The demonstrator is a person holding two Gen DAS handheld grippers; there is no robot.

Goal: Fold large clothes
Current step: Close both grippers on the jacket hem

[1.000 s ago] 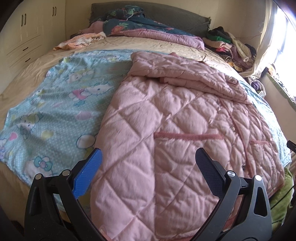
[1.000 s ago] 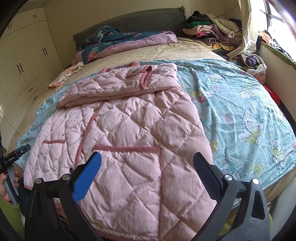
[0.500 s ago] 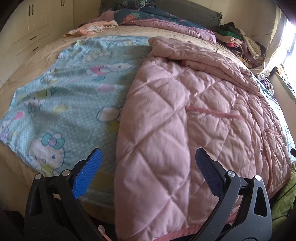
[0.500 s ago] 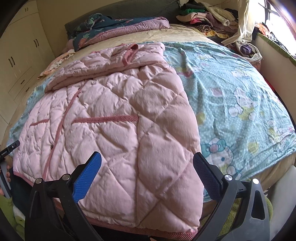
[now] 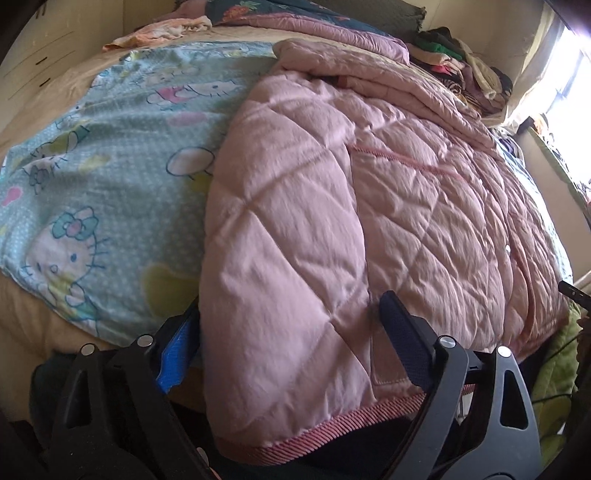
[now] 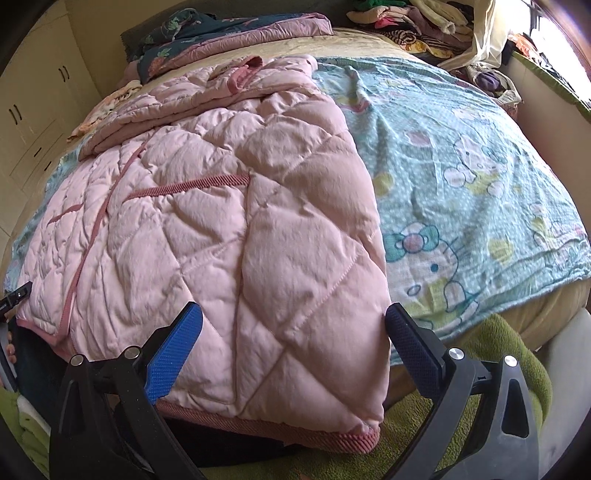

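Observation:
A pink quilted coat (image 5: 332,192) lies flat on the bed, its sleeves folded across the top and its ribbed hem hanging over the near edge. In the right wrist view the coat (image 6: 221,229) shows the same way. My left gripper (image 5: 291,343) is open, its jaws straddling the coat's lower left corner just above the hem. My right gripper (image 6: 291,343) is open, its jaws straddling the coat's lower right corner. Neither grips fabric.
A blue cartoon-cat sheet (image 5: 103,177) covers the bed under the coat, also seen in the right wrist view (image 6: 461,177). Folded bedding (image 6: 229,33) and a clothes pile (image 6: 424,22) sit at the headboard. A green blanket (image 6: 491,354) lies below the bed edge. Cupboards (image 6: 33,122) stand left.
Both grippers have moved down and forward to the coat's hem at the near bed edge, so its bottom corners now lie between the open jaws.

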